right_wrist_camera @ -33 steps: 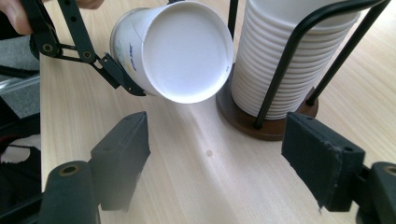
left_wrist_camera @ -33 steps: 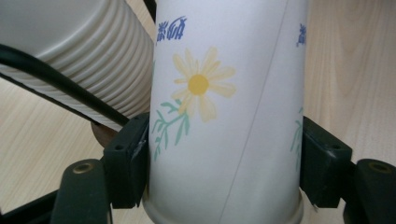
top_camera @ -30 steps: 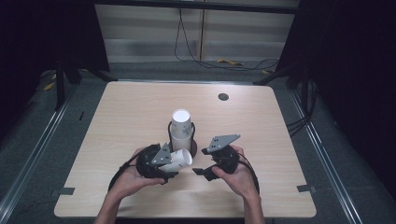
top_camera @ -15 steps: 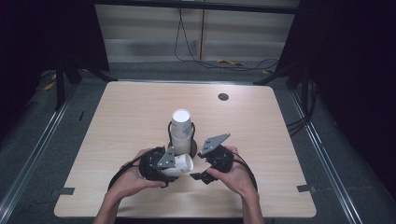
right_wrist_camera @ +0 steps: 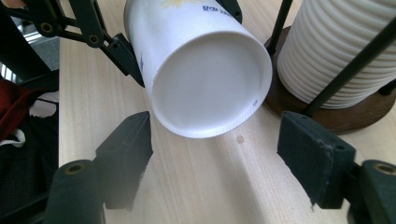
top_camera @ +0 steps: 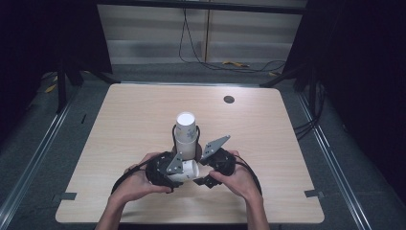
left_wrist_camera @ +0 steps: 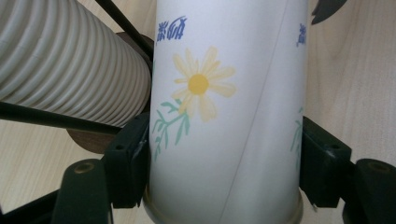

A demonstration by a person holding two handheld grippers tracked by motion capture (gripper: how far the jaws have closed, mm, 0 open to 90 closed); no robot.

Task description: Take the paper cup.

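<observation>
Table [top_camera: 124, 120]: one, light wood; it carries everything listed below and bears one small dark round mark [top_camera: 229, 99] near its far edge.
Holder [right_wrist_camera: 348, 119]: one, with a round dark wooden base and thin black upright rods; it stands at mid-table, just beyond my tongs.
Stack [top_camera: 186, 134]: one ribbed white column of nested cups, upright inside the holder; how many cups it contains I cannot tell.
Cup [left_wrist_camera: 224, 116]: one loose paper cup, white, printed with a yellow daisy, green leaves and blue lettering. It lies on its side in front of the holder, just beside the stack; its closed base [right_wrist_camera: 205, 79] faces my right tong.
Left tong [top_camera: 179, 170]: one, clenched on the cup. In the left gripper view both black pads [left_wrist_camera: 128, 163] press the cup's wall, one on each side, near the rim.
Right tong [right_wrist_camera: 215, 161]: one, released. Its jaws have just been closing, yet the pads [right_wrist_camera: 126, 151] stand apart and touch nothing; the cup's base lies just ahead of them, not between them.
Hands: two, one around each tong, at the near edge of the table.
</observation>
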